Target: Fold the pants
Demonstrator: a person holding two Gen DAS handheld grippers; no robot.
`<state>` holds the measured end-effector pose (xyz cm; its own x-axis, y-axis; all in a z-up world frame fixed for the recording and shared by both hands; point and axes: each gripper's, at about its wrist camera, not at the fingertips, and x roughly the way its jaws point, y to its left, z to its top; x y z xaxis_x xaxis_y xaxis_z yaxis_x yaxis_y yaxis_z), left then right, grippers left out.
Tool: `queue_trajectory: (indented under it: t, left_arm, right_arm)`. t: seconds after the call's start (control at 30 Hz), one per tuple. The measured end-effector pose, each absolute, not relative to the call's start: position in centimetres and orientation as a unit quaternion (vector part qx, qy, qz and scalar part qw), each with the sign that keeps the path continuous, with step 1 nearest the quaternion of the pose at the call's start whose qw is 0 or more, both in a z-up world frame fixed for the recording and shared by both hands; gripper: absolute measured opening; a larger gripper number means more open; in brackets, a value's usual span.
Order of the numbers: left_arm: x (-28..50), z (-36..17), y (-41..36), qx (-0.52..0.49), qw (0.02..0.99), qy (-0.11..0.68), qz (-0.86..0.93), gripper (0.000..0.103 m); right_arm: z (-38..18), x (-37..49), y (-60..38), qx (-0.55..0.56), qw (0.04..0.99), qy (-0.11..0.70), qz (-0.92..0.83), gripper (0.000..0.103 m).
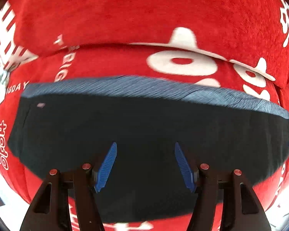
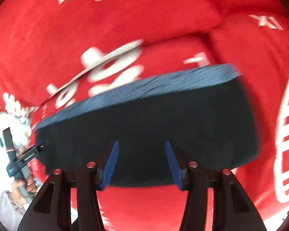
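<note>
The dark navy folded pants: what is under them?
Under the dark navy folded pants lies a red cloth with white printed characters, showing all around their edges. The part directly beneath the pants is covered, so anything else there cannot be seen.

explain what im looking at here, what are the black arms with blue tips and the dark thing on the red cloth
Each picture comes from a camera mounted on a hand-held grasping tool, looking along its two fingers. The left tool and the right tool both have blue pads, standing apart with nothing between them, so neither holds anything. Below lie dark folded pants with a ribbed blue waistband, resting on a red blanket printed with white characters. In the right view, the person's hand grips the other tool's handle at the left edge.
</note>
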<state>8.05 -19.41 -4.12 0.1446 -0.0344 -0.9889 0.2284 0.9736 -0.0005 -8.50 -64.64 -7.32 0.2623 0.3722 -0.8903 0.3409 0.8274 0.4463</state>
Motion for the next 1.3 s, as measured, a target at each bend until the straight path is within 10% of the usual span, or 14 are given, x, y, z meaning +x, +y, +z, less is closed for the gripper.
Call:
queue_trajectory:
  t: [0.6,0.97,1.0,1.07,1.3]
  left_arm:
    - [13.4,-5.4,12.2,-0.010,0.773,0.633,-0.051,0.064]
    - [15.2,-9.3,16.6,-0.098,0.746,0.630,-0.193,0.064]
    - [15.1,-9.4,16.7,-0.099,0.745,0.628,-0.200,0.061]
    - [15.2,-9.5,16.9,-0.100,0.746,0.627,-0.201,0.051]
    - [14.0,-7.8,19.0,-0.127,0.749,0.619,-0.200,0.039]
  right_arm:
    - [-5.6,16.1,-16.9,0.069,0.686,0.642,0.335,0.055]
    - [-12.7,23.9,-3.0,-0.038,0.624,0.685,0.373,0.055]
    - [-13.1,24.0,-2.7,-0.038,0.614,0.693,0.377,0.053]
    - [-13.7,24.0,-2.1,-0.047,0.594,0.707,0.381,0.014]
    - [-8.8,23.0,-1.1,-0.050,0.594,0.674,0.437,0.006]
